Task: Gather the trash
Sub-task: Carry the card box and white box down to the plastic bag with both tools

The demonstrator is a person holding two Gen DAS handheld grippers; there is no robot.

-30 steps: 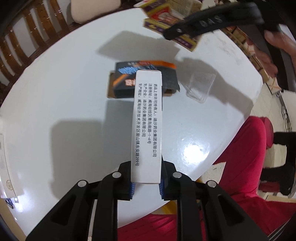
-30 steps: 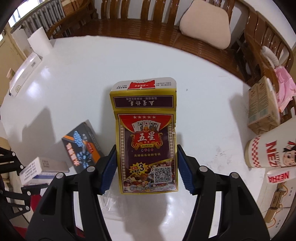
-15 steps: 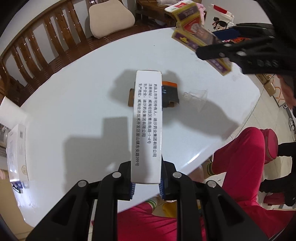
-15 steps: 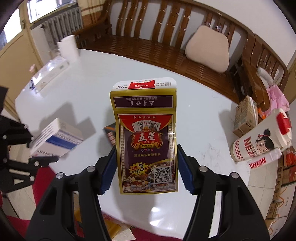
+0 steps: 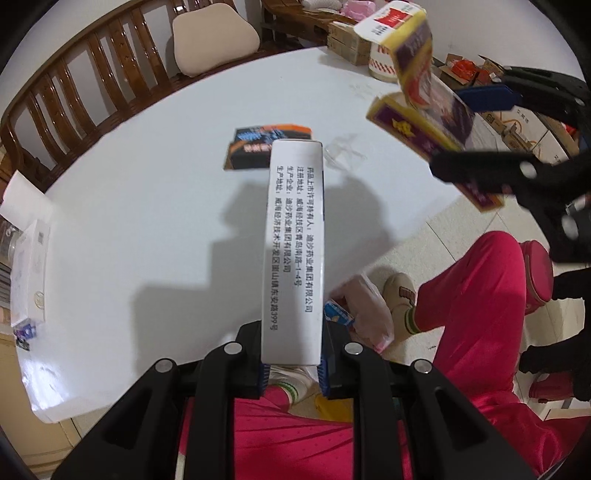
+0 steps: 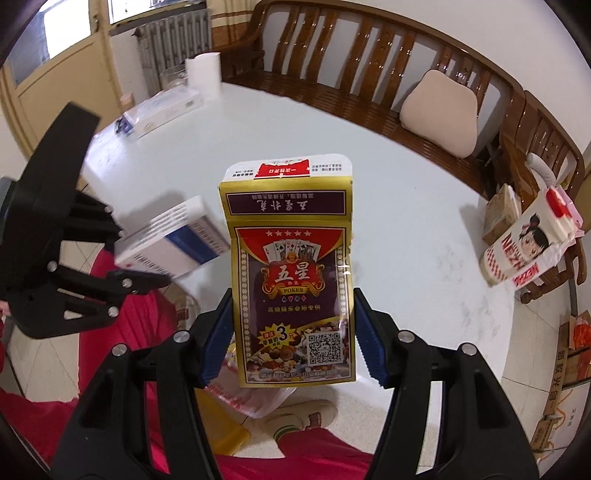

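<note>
A: Which step?
B: Carrying. Left claw point(image 5: 291, 363) is clamped on the white box point(image 5: 293, 251), right claw point(image 6: 291, 341) on the card pack point(image 6: 291, 273); both are lifted past the bench's point(image 5: 147, 221) near edge.
A: Next?
B: Probably drop them into the bag point(image 5: 369, 314) on the floor below; a dark box point(image 5: 258, 147) remains mid-bench.

A round white table point(image 6: 406, 221) with a glossy top stands on a floor of pale tiles point(image 5: 443, 236), and light glares off its near edge. Behind it a dark wooden bench point(image 6: 369, 66) with a slatted back runs along a white wall and bears a beige cushion point(image 6: 439, 110), with a wooden chair point(image 6: 535, 155) just beside its end. In the far corner a grey radiator point(image 6: 173, 40) stands under a window point(image 6: 147, 7), next to a yellow-framed door point(image 6: 55, 70).
</note>
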